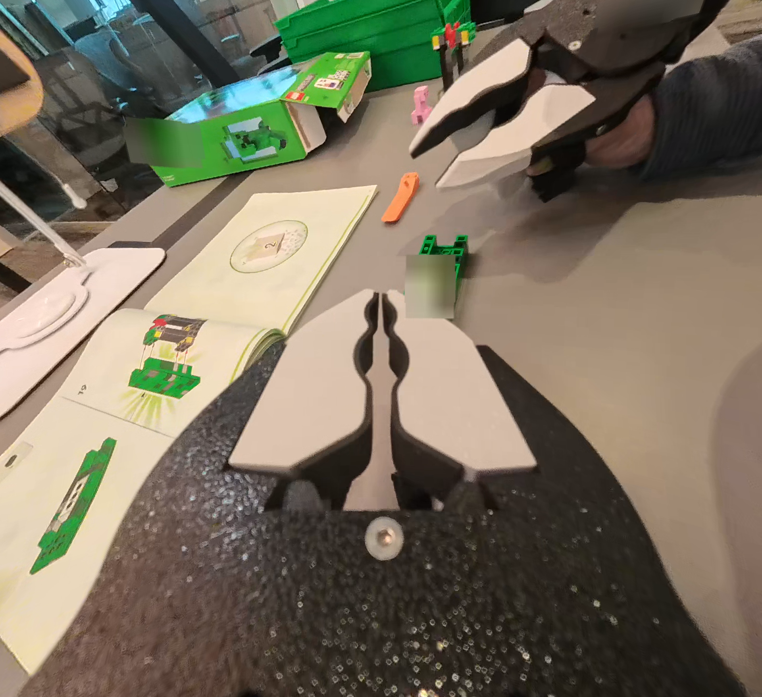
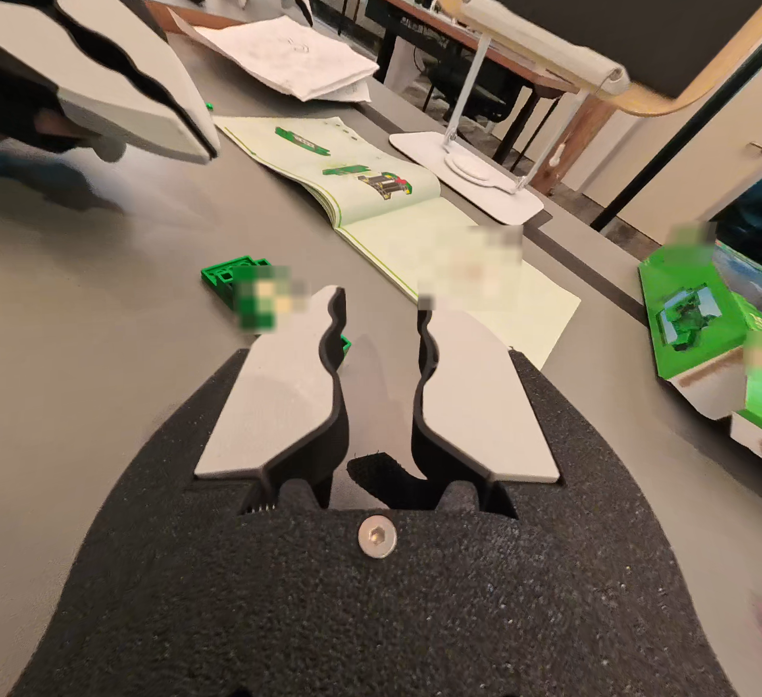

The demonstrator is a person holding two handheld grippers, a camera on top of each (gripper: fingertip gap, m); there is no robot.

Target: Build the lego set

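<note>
A green lego assembly [image 1: 447,252] lies on its side on the grey table [image 1: 577,326], partly under a mosaic patch. My left gripper [image 1: 381,297] is shut and empty, with its tips just short and left of the assembly. My right gripper [image 1: 424,166] is open and empty, hovering beyond the assembly at the upper right. In the right wrist view my right gripper [image 2: 381,304] is open, and the green assembly [image 2: 222,271] lies just past its left finger [image 2: 288,380]. The left gripper [image 2: 136,71] shows at the upper left. An open instruction booklet [image 1: 268,256] lies to the left.
An orange brick separator [image 1: 402,196], a pink lego figure [image 1: 422,104] and a tall black, green and red lego build [image 1: 451,46] stand farther back. A green set box [image 1: 231,133] and green bins [image 1: 371,25] lie behind. A white lamp base [image 1: 62,298] sits left, and white papers [image 2: 288,54] lie beyond the booklet [image 2: 371,190]. Across from one pair of fingers to the other is roughly 11 cm.
</note>
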